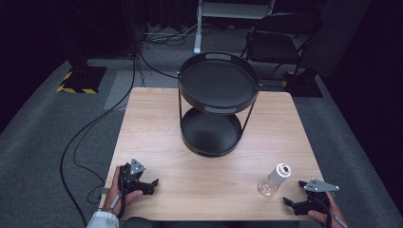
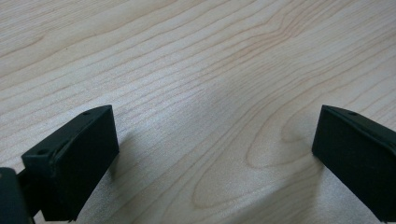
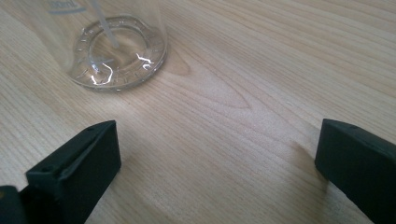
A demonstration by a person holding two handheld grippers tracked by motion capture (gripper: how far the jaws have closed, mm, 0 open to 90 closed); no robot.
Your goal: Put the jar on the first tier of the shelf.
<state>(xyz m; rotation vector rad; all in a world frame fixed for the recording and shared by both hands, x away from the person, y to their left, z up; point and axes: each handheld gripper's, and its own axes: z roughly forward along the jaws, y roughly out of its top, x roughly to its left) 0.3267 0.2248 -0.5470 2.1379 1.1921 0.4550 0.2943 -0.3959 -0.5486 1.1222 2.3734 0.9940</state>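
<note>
A clear plastic bottle (image 1: pixel 273 179) with a white cap stands upright near the table's front right; its transparent base (image 3: pixel 116 56) shows at the top left of the right gripper view. My right gripper (image 1: pixel 293 195) rests just right of and nearer than the bottle, open and apart from it, nothing between its jaws (image 3: pixel 217 163). At the front left edge my left gripper (image 1: pixel 151 185) lies on the wood, open, over bare table (image 2: pixel 215 154). A black two-tier round tray stand (image 1: pixel 217 102) sits at the table's far middle, both tiers bare.
The wooden table (image 1: pixel 157 133) stands on grey carpet. Black cables (image 1: pixel 90 128) run across the floor at left. A dark chair (image 1: pixel 280 42) and a white frame (image 1: pixel 199 28) stand behind the table.
</note>
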